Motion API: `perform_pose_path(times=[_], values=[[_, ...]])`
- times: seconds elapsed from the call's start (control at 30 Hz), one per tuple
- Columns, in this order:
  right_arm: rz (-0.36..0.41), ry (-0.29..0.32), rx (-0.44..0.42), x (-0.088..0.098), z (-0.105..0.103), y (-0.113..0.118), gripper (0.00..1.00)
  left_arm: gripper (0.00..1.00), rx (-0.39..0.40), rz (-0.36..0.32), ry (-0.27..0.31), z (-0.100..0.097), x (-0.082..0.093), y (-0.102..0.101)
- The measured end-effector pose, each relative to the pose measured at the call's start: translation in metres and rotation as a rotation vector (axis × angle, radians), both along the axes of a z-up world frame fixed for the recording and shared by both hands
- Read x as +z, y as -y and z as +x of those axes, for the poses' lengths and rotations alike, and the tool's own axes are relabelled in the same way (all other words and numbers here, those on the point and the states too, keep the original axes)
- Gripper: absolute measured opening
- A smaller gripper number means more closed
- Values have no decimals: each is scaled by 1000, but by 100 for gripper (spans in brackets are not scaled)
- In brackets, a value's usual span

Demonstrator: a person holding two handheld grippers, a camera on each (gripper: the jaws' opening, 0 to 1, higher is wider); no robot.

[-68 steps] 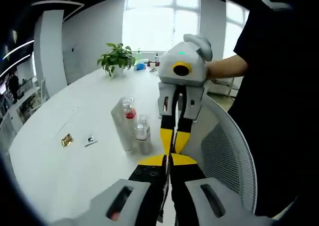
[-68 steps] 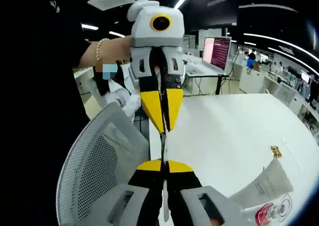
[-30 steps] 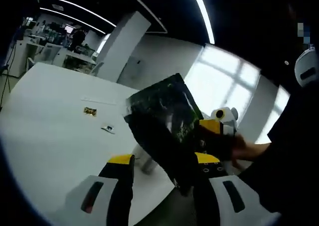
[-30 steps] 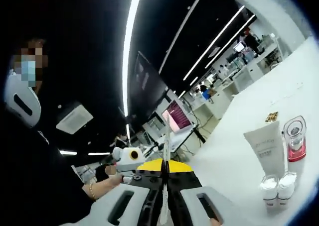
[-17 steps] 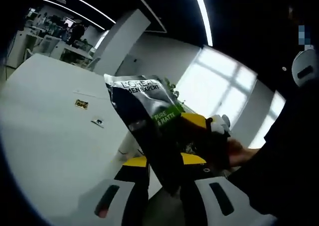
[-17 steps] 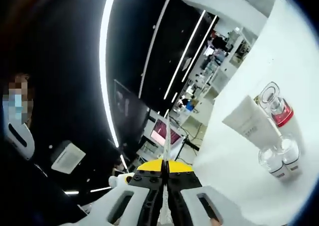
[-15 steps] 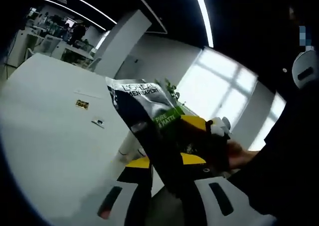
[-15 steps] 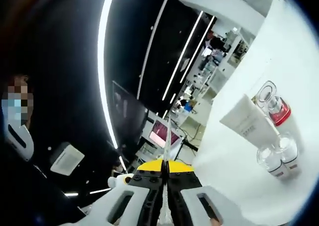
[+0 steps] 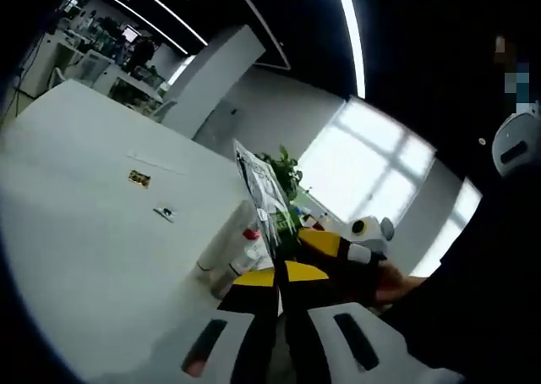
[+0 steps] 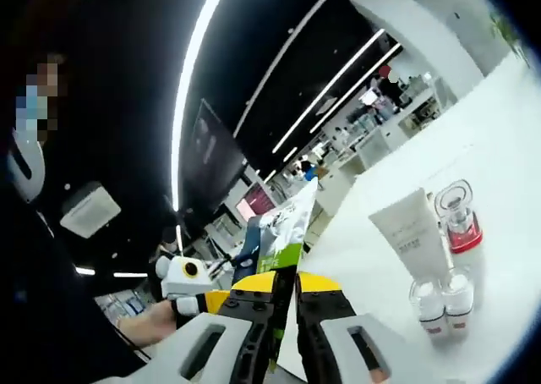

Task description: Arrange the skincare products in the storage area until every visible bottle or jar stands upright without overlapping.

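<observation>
A silver and green sachet (image 9: 258, 189) stands edge-on between my left gripper's (image 9: 281, 276) jaws, which are shut on its lower end. My right gripper (image 9: 325, 244) comes in from the right with a hand behind it, its yellow jaws at the same sachet. In the right gripper view the sachet (image 10: 287, 223) rises face-on from my right gripper (image 10: 287, 284), whose jaws stand a narrow gap apart around it. My left gripper (image 10: 221, 300) comes in from the left. On the white table (image 10: 507, 147) stand a white tube (image 10: 410, 232), a red-banded bottle (image 10: 461, 219) and two small clear jars (image 10: 439, 299).
The white tube (image 9: 221, 247) and the red-topped bottle (image 9: 251, 234) stand close together on the table (image 9: 76, 198). A small gold packet (image 9: 139, 178) and a small dark item (image 9: 165, 213) lie farther out. A potted plant (image 9: 283, 166) stands at the far end.
My left gripper's jaws have closed in on the sachet, which has turned from face-on to edge-on in that view. In the right gripper view it has turned from edge-on to face-on.
</observation>
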State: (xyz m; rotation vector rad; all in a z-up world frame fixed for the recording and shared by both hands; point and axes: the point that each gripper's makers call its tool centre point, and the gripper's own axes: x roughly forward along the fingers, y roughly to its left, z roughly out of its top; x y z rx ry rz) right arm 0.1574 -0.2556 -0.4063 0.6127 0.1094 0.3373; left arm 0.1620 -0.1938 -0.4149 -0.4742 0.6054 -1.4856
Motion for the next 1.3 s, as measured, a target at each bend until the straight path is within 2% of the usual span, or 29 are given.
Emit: perform_pose_path(times=[0.13,0.2,0.33,0.67,0.83,0.9,1.03,1.3], values=[[-112,5,14,-4,-2,0,11,0,-4,-4,-13,0,-2,2],[-179,17,29,-5,-3,-2,15,0,-7,-8,-26,0,-2,2],[-264,0,58,-12,-7,-7,26,0,-4,-9,-24,1,-3,2],[-352,-29,83,-23,-15,-4,41,0,27,14,-39,10,-15,-2],[-385,-36,83,-26,-20,0,50,0,15,80,-25,11,-31,-2],[-398,-44,82,-28,-23,4,53,0,15,92,-14,12,-33,-1],[-405,-46,65,-27,-30,12,62,0,23,104,-30,18,-40,1],[-429,-80,33,-37,-40,35,75,0,-12,167,-22,20,-63,12]])
